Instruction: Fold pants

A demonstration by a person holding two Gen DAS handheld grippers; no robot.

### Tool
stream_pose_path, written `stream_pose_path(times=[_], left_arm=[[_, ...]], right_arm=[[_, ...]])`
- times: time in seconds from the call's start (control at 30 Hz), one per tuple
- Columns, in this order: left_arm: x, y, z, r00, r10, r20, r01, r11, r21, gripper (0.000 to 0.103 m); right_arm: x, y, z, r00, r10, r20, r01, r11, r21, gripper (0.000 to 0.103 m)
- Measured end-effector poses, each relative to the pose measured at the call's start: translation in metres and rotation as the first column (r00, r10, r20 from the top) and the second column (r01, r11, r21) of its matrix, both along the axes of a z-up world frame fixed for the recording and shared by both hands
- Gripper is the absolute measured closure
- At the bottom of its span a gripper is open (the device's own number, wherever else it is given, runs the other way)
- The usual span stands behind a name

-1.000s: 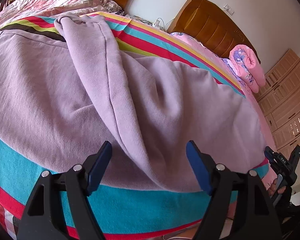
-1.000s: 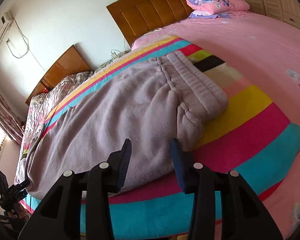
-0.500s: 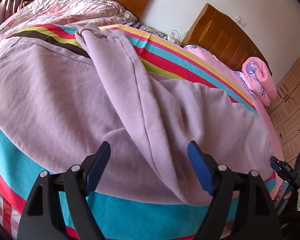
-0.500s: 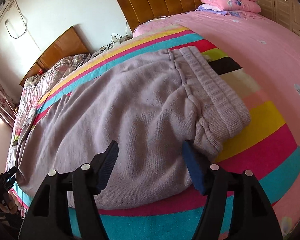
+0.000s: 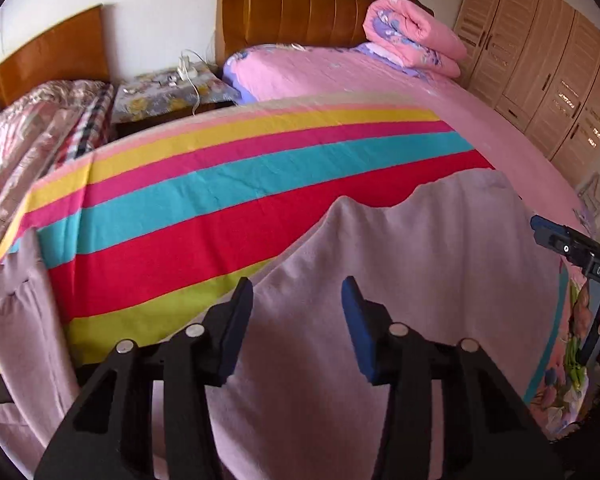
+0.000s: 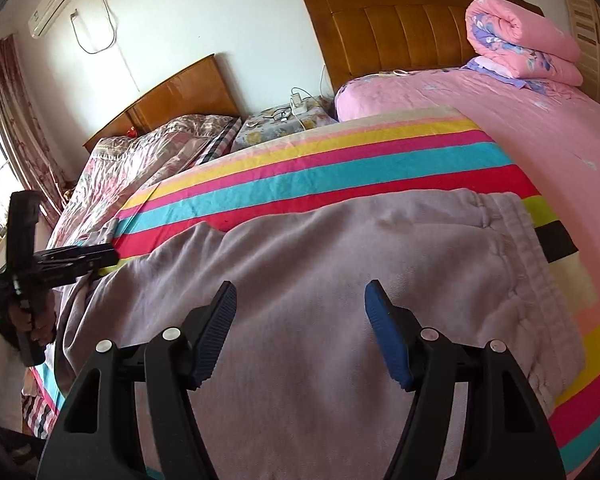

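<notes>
Lilac sweatpants [image 6: 340, 248] lie across a striped blanket [image 5: 220, 200] on the bed, ribbed waistband [image 6: 528, 264] to the right. My left gripper [image 5: 297, 284] hovers over the pants [image 5: 420, 260]; its jaws are closing, with a gap still showing and fabric below them, not pinched. A strip of the same lilac cloth [image 5: 16, 320] hangs at the left edge. My right gripper [image 6: 301, 286] stands open above the seat of the pants, nothing between its pads. A hand holds the left gripper [image 6: 76, 258] at the pants' left end in the right wrist view.
A rolled pink quilt [image 5: 412, 40] lies by the wooden headboard [image 6: 396, 32]. A nightstand [image 5: 168, 92] with cables stands between this bed and a second bed [image 6: 148, 148] on the left. Wardrobe doors [image 5: 540, 80] line the right wall.
The left gripper swung away from the leg fold, rolled, and its jaws narrowed. The right gripper's jaws widened and it pulled back and up from the waistband corner.
</notes>
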State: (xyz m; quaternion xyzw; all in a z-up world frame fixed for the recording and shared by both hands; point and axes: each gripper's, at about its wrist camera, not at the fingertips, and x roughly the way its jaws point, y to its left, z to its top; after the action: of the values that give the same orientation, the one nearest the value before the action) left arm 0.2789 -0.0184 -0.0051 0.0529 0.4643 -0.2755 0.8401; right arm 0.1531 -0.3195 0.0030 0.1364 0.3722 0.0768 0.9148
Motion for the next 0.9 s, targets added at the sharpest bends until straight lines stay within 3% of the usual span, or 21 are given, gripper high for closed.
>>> stream_pose_path(times=[0.07, 0.27, 0.37, 0.43, 0.47, 0.5, 0.63, 0.73, 0.83, 0.9], left_arm=[[0.018, -0.008, -0.017, 0.997, -0.049, -0.061, 0.050, 0.999, 0.015, 0.060], [0.040, -0.014, -0.043, 0.991, -0.071, -0.116, 0.082, 0.992, 0.091, 0.060], [0.035, -0.021, -0.049, 0.987, -0.119, -0.110, 0.133, 0.982, 0.133, 0.068], [0.033, -0.026, -0.049, 0.989, -0.126, -0.071, 0.137, 0.974, 0.182, 0.079], [0.032, -0.027, -0.048, 0.991, -0.123, -0.045, 0.129, 0.973, 0.192, 0.091], [0.032, -0.028, -0.045, 0.993, -0.115, -0.025, 0.118, 0.973, 0.197, 0.097], [0.029, -0.029, -0.030, 0.996, -0.080, 0.048, 0.069, 0.975, 0.211, 0.100], [0.044, -0.013, -0.035, 1.000, -0.006, 0.016, 0.003, 0.982, 0.190, 0.100], [0.043, -0.010, -0.041, 0.999, -0.026, -0.018, 0.029, 0.986, 0.166, 0.100], [0.041, -0.010, -0.041, 1.000, -0.024, -0.017, 0.027, 0.985, 0.170, 0.088]], right_arm=[[-0.003, -0.002, -0.005, 1.000, 0.003, -0.014, -0.002, 1.000, 0.017, 0.038], [-0.008, -0.013, -0.022, 0.998, -0.033, -0.058, 0.037, 0.997, 0.067, 0.038], [-0.006, -0.015, -0.022, 0.998, -0.035, -0.051, 0.039, 0.996, 0.078, 0.038], [-0.005, -0.015, -0.022, 0.998, -0.031, -0.045, 0.035, 0.996, 0.082, 0.038], [-0.004, -0.014, -0.021, 0.999, -0.031, -0.044, 0.035, 0.996, 0.084, 0.038], [-0.004, -0.014, -0.021, 0.999, -0.029, -0.043, 0.033, 0.996, 0.087, 0.038], [-0.007, -0.014, -0.022, 0.999, -0.030, -0.043, 0.033, 0.996, 0.084, 0.038], [-0.008, -0.020, -0.027, 0.997, -0.051, -0.058, 0.055, 0.995, 0.078, 0.038], [-0.011, -0.026, -0.030, 0.995, -0.065, -0.074, 0.071, 0.994, 0.086, 0.038], [-0.013, -0.028, -0.030, 0.995, -0.072, -0.075, 0.078, 0.993, 0.084, 0.037]])
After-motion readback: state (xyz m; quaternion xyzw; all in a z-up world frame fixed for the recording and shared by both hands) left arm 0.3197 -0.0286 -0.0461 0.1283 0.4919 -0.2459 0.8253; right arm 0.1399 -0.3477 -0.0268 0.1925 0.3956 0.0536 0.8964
